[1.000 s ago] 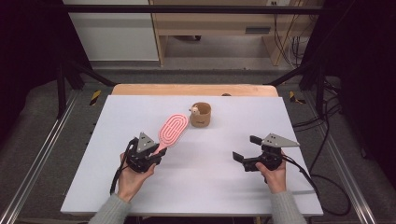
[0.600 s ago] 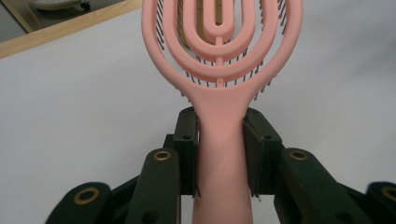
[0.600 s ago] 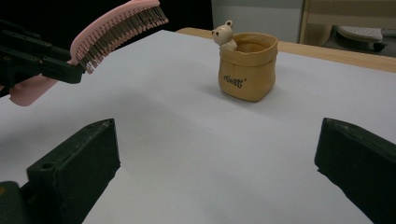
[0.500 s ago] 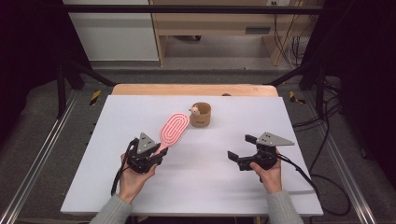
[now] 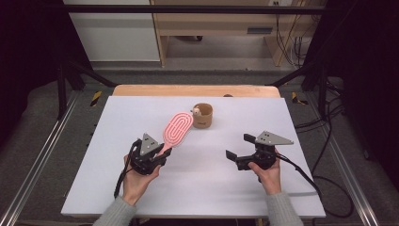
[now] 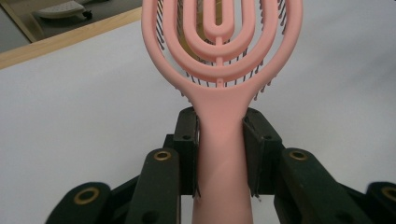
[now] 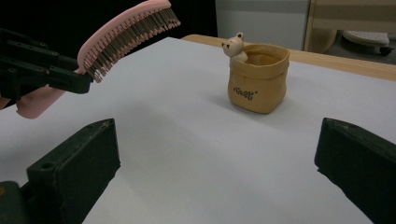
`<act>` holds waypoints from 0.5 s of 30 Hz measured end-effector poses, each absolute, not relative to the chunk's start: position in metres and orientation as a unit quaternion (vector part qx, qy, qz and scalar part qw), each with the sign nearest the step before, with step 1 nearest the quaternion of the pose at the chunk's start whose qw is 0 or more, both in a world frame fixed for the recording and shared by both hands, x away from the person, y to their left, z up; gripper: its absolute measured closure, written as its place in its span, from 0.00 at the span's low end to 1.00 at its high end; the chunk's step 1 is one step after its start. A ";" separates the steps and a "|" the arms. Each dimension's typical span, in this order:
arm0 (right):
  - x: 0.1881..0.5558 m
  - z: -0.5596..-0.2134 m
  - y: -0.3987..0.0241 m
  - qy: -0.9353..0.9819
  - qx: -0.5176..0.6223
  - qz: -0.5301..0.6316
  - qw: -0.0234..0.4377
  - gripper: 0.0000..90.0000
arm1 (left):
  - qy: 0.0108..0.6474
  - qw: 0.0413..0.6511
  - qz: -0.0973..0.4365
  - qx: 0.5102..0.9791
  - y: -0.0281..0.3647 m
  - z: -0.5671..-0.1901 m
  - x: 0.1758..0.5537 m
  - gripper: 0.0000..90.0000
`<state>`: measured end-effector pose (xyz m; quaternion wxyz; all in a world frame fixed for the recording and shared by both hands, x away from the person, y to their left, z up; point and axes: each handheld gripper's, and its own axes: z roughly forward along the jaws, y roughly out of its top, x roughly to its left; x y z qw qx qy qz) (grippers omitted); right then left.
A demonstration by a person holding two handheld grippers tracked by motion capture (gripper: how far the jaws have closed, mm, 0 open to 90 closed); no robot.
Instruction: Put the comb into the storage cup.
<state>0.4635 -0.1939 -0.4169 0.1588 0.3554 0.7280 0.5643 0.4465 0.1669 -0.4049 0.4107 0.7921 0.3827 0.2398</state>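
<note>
Holding the pink hairbrush (image 5: 177, 131) by its handle, my left tool (image 5: 157, 155) has both jaws pressed against the handle's sides, the oval head raised off the white surface (image 5: 202, 188) and angled toward the small tan pot (image 5: 203, 116). The brush head's far end is just beside the pot's bear figure (image 7: 234, 45). My right tool (image 5: 235, 150) sits well apart to the right, its jaws spread wide with nothing between them. Bare white surface lies between the two tools and along the near edge. In the left gripper view the brush head's top is cut off and the pot is mostly hidden behind it. The pot's lettering is too small to read.
</note>
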 end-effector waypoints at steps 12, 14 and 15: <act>0.464 -0.410 -0.188 0.725 0.353 0.570 0.157 0.01 | 0.380 0.421 0.244 0.787 0.150 -0.401 0.446 0.77; 0.464 -0.409 -0.187 0.724 0.353 0.572 0.156 0.01 | 0.381 0.423 0.243 0.786 0.149 -0.400 0.446 0.77; 0.464 -0.408 -0.187 0.723 0.354 0.572 0.155 0.01 | 0.382 0.425 0.243 0.784 0.148 -0.400 0.446 0.77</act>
